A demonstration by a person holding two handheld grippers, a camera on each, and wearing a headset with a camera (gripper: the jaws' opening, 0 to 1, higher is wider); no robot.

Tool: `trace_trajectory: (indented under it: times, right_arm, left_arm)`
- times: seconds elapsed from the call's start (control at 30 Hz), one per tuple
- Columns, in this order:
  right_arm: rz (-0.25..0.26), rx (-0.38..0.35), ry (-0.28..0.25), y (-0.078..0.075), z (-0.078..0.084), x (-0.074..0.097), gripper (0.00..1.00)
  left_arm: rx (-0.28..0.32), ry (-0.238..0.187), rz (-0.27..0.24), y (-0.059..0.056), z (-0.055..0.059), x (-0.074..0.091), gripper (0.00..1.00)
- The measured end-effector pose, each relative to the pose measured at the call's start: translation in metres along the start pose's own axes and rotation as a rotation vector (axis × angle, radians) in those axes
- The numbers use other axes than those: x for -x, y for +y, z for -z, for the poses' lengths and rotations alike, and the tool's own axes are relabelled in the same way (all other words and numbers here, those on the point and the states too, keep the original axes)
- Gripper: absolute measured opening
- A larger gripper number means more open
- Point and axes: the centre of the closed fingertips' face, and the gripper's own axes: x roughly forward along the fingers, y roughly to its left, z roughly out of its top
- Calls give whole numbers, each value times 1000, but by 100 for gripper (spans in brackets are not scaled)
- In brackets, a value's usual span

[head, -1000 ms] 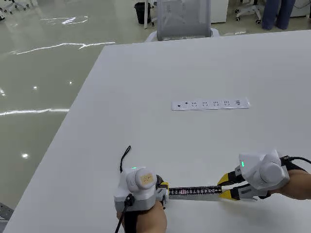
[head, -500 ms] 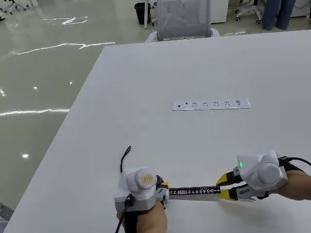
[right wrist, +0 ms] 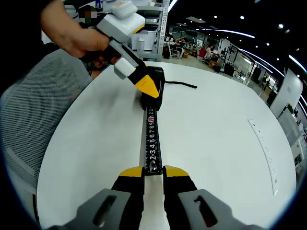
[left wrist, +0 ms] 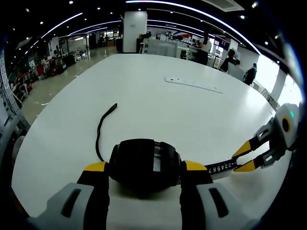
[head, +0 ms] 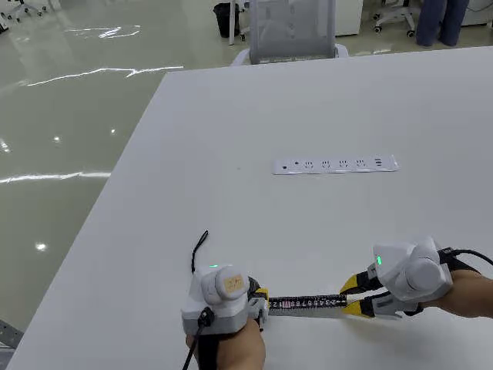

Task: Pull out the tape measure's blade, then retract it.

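Note:
The black tape measure case lies on the white table, clamped between the yellow-tipped jaws of my left gripper, near the table's front edge. Its blade runs right from the case to my right gripper, which is shut on the blade's end. In the right gripper view the numbered blade stretches from my right gripper to the case. A black wrist strap trails from the case.
A white power strip lies flat mid-table, beyond both grippers. A grey mesh office chair stands at the far edge. The table's left edge drops to a glossy floor. People stand in the far background.
My right gripper has moved slightly left toward the case, so the exposed blade is a little shorter. The left gripper and case have stayed put.

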Motion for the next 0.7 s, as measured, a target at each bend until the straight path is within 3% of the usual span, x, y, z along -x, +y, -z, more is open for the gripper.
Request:
trace_trajectory:
  times: [0.7]
  right_arm:
    - [-4, 1, -4, 1, -4, -7, 14]
  left_arm:
    - [1, 1, 5, 0, 0, 1, 56]
